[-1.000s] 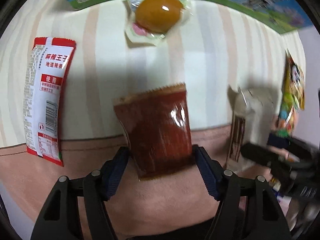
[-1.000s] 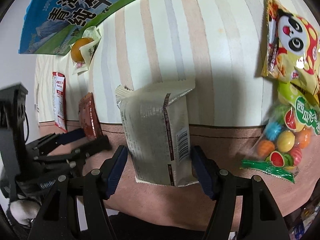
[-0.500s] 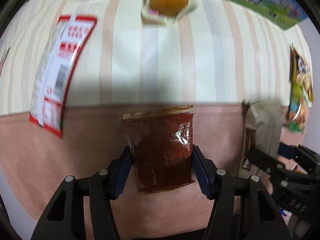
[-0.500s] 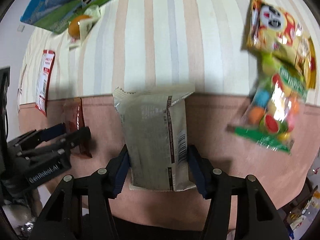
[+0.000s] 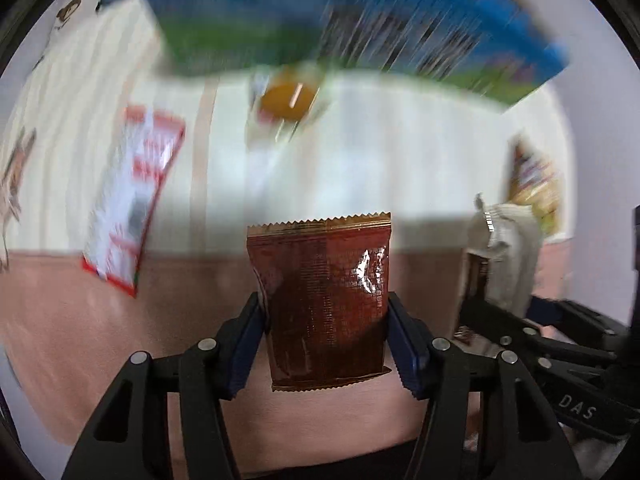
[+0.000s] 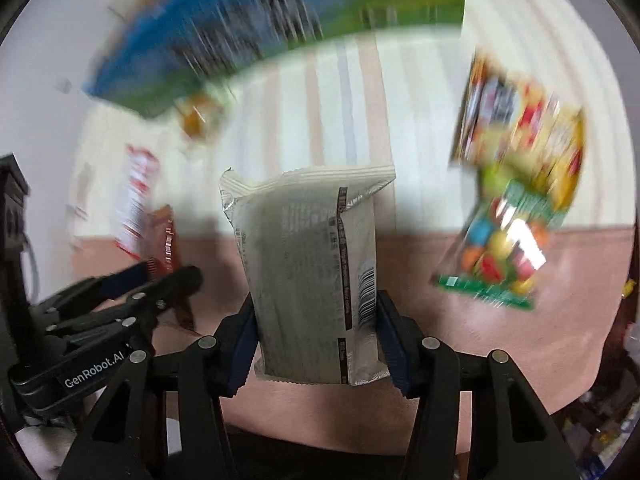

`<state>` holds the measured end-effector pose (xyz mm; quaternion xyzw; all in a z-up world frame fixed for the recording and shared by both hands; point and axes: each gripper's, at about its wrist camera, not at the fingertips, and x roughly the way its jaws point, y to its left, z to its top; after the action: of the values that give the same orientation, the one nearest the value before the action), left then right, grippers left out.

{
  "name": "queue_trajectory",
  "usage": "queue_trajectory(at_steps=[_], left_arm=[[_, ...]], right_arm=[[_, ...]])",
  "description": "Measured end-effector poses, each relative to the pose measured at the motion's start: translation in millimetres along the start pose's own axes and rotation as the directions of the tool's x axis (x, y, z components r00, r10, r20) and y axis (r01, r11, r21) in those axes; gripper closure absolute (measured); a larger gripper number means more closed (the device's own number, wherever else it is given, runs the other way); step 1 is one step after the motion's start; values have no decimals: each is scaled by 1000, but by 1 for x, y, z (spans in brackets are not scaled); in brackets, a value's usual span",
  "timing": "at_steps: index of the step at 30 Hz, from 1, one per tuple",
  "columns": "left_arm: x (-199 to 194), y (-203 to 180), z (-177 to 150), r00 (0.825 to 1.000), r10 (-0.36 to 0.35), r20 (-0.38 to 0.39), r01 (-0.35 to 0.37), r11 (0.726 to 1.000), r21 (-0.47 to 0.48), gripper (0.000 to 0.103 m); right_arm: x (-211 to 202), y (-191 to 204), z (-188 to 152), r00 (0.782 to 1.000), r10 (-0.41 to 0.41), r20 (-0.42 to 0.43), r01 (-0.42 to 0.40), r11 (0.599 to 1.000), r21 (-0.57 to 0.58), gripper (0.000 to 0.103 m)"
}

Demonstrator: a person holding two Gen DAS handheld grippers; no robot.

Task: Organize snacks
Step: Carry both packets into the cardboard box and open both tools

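Note:
My left gripper [image 5: 326, 320] is shut on a dark red-brown snack packet [image 5: 324, 300] and holds it above the striped cloth. My right gripper [image 6: 316, 320] is shut on a silver-white snack packet [image 6: 312, 272], also held off the cloth. Each gripper shows in the other's view: the right gripper with its silver packet [image 5: 500, 256] at the right, the left gripper [image 6: 160, 280] with its brown packet [image 6: 166, 244] at the left. Both views are motion-blurred.
On the striped cloth [image 5: 380, 160] lie a red-and-white packet [image 5: 132, 204], a wrapped orange jelly [image 5: 286, 100], a yellow panda snack bag [image 6: 520, 120] and a bag of coloured candy balls [image 6: 500, 256]. A large blue-green box [image 5: 340, 20] stands at the back.
Both grippers have lifted and pulled back with their packets, so the box at the back has come into view. Both stay shut on their packets.

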<state>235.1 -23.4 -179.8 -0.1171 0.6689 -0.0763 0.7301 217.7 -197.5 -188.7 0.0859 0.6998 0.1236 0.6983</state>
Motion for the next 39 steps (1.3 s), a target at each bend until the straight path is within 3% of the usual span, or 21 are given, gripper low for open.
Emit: queue_trajectory(at_steps=[5, 9, 12, 15, 20, 25, 28, 30, 31, 34, 39], left_arm=[[-80, -19, 64, 983, -106, 149, 104, 994, 22, 47], [-118, -15, 106, 972, -73, 224, 63, 997, 51, 47], [-106, -4, 148, 981, -67, 182, 60, 997, 43, 47], [-79, 1, 185, 993, -77, 90, 77, 997, 12, 47], [-31, 14, 209, 999, -46, -22, 46, 999, -22, 47], [9, 23, 216, 991, -75, -112, 70, 996, -49, 47], [36, 33, 214, 983, -97, -154, 86, 993, -78, 47], [48, 39, 211, 981, -98, -166, 84, 993, -87, 45], [51, 40, 210, 982, -91, -163, 78, 994, -82, 39], [54, 41, 205, 986, -59, -156, 50, 997, -59, 7], [54, 41, 203, 990, -27, -139, 22, 999, -33, 7]], right_arm=[[-88, 12, 57, 985, 76, 158, -70, 997, -41, 46], [-124, 30, 114, 966, 64, 251, -46, 996, -78, 46], [-128, 37, 163, 961, 6, 275, 21, 995, -93, 46], [-112, 38, 205, 968, -53, 245, 78, 993, -93, 46], [-74, 30, 256, 979, -124, 164, 137, 988, -74, 46], [-41, 23, 265, 985, -140, 102, 147, 987, -68, 45], [-10, 22, 268, 977, -212, 10, 212, 971, -106, 43], [6, 20, 266, 979, -201, -37, 195, 973, -120, 29], [9, 21, 264, 980, -197, -35, 191, 973, -131, 25], [13, 26, 262, 981, -193, -25, 188, 972, -142, 17], [15, 31, 263, 981, -194, -22, 189, 973, -135, 12]])
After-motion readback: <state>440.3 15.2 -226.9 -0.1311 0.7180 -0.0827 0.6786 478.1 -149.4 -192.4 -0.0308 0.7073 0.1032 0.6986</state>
